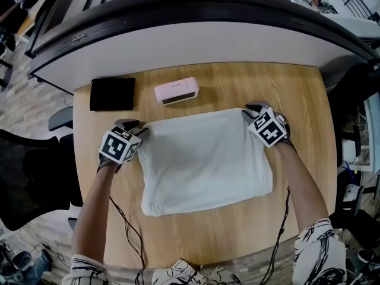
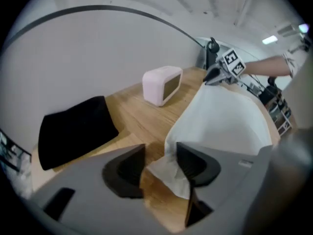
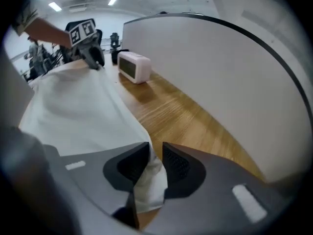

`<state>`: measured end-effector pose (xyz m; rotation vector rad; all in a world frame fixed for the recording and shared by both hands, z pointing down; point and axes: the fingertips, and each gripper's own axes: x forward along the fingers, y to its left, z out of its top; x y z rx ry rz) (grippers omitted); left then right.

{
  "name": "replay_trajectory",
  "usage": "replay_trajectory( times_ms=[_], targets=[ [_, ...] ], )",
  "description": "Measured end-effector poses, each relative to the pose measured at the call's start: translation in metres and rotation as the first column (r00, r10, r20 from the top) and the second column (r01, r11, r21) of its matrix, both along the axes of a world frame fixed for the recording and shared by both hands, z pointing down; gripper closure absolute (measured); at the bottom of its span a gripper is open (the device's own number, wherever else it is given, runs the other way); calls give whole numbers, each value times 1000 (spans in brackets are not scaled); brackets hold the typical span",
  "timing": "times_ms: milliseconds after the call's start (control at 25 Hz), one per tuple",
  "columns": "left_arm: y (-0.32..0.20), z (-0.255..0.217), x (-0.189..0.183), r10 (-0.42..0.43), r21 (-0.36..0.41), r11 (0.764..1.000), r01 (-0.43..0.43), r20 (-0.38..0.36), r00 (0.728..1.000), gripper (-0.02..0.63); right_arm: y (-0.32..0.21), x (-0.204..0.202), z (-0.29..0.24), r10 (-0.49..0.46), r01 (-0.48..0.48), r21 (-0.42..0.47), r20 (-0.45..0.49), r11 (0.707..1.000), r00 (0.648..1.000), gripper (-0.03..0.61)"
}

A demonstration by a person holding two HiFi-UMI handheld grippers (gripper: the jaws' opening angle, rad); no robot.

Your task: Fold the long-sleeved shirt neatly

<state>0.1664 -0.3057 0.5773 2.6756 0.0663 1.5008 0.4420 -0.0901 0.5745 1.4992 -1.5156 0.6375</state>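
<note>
2 grippers sit at the far corners of the folded white shirt point(image 1: 205, 162). the shirt lies as a rough rectangle in the middle of the wooden table point(image 1: 297, 100), and its near-left corner is rounded and slightly bunched.

the left gripper point(image 2: 159, 168) is at the far-left corner. its jaws stand apart, and a corner of the cloth lies in the gap. the cloth touches only the jaw on the shirt's side, and bare wood shows next to the other jaw, so nothing is gripped.

the right gripper point(image 3: 155, 164) is at the far-right corner. its jaws are only narrowly apart, with a fold of the shirt hanging between them and a sliver of gap above it. the cloth looks loose there rather than pinched. both grippers point steeply down toward the tabletop.

beyond the shirt, a small pink box-shaped device point(image 1: 176, 91) stands close to the far hem without touching it. a flat black pouch point(image 1: 113, 94) lies to the left of the device, near the table's far-left corner. a curved white partition point(image 1: 178, 43) rises behind the table.
</note>
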Motion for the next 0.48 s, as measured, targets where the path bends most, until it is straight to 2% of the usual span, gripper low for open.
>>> replay_trajectory(
  times_ms=[40, 80, 120, 160, 240, 320, 400, 480],
  targets=[
    [-4, -1, 0, -38, -21, 999, 37, -18, 999, 357, 0, 5, 0, 58, -59, 27, 42, 998, 997, 458],
    [-10, -4, -3, -73, -27, 997, 72, -33, 997, 327, 1, 11, -3, 113, -118, 58, 90, 991, 990, 400],
    [-17, -8, -8, -105, -18, 994, 104, -49, 993, 325, 4, 18, -9, 158, -170, 90, 129, 981, 979, 352],
    [-24, -15, -13, -135, -1, 991, 136, -68, 988, 317, 8, 25, -18, 190, -208, 125, 147, 970, 971, 339],
    [-33, -35, -26, -185, 31, 981, 190, -128, 974, 307, 19, 35, -46, 219, -244, 215, 132, 946, 967, 368],
    [-27, -69, -40, -210, 44, 973, 226, -230, 950, 308, 35, 27, -87, 221, -254, 335, 133, 907, 966, 374],
    [-4, -121, -55, -223, 35, 967, 254, -379, 898, 325, 56, 4, -140, 198, -261, 474, 180, 841, 964, 379],
    [27, -190, -75, -213, 48, 958, 283, -546, 810, 371, 80, -28, -203, 144, -263, 613, 238, 745, 961, 401]
  ],
)
